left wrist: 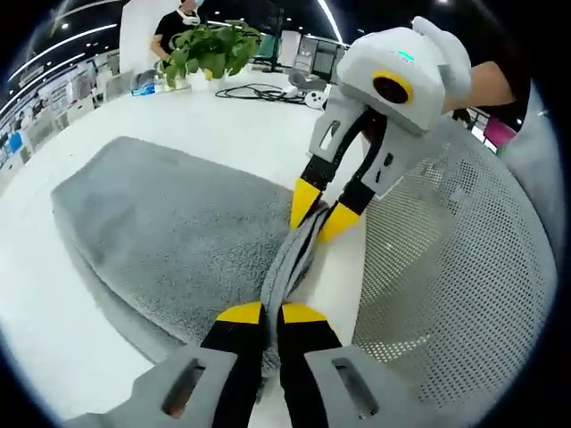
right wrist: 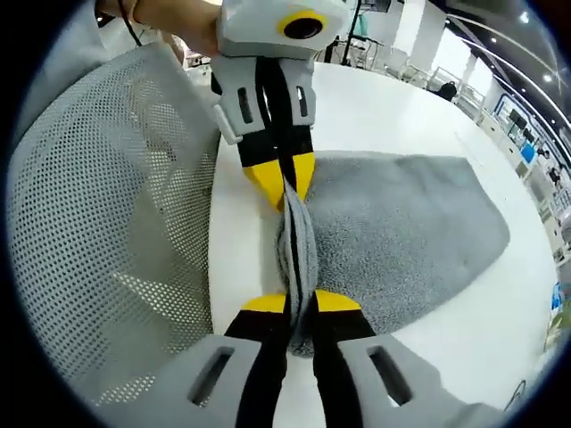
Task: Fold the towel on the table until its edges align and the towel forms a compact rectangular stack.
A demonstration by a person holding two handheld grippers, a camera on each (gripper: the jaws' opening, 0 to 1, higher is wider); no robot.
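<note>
A: Where is the towel (left wrist: 169,223)?

B: It lies on the white table (left wrist: 53,294), grey and fluffy, spread flat over most of its area. Its near edge is gathered into a bunched ridge that runs between the two grippers, close to the table's edge.

A: And the left gripper (left wrist: 272,314)?

B: In the left gripper view its yellow-tipped jaws are pressed together on one end of that ridge, with grey cloth pinched between them. In the right gripper view the same gripper comes down from the top, and its tips meet on the far end of the fold.

A: The right gripper (right wrist: 301,303)?

B: Also clamped on the towel. In the right gripper view its jaws close on the near end of the ridge, with the cloth rising between the yellow tips. In the left gripper view it reaches in from the upper right, tips nipping the fold, held by a hand in a white glove (left wrist: 451,49).

A: What else is around?

B: A white mesh chair back (left wrist: 446,285) stands just beside the table's edge, next to both grippers. At the far side of the table there is a potted plant (left wrist: 210,49) and a black cable (left wrist: 259,92). A person (left wrist: 178,22) in dark clothes stands behind the plant.
</note>
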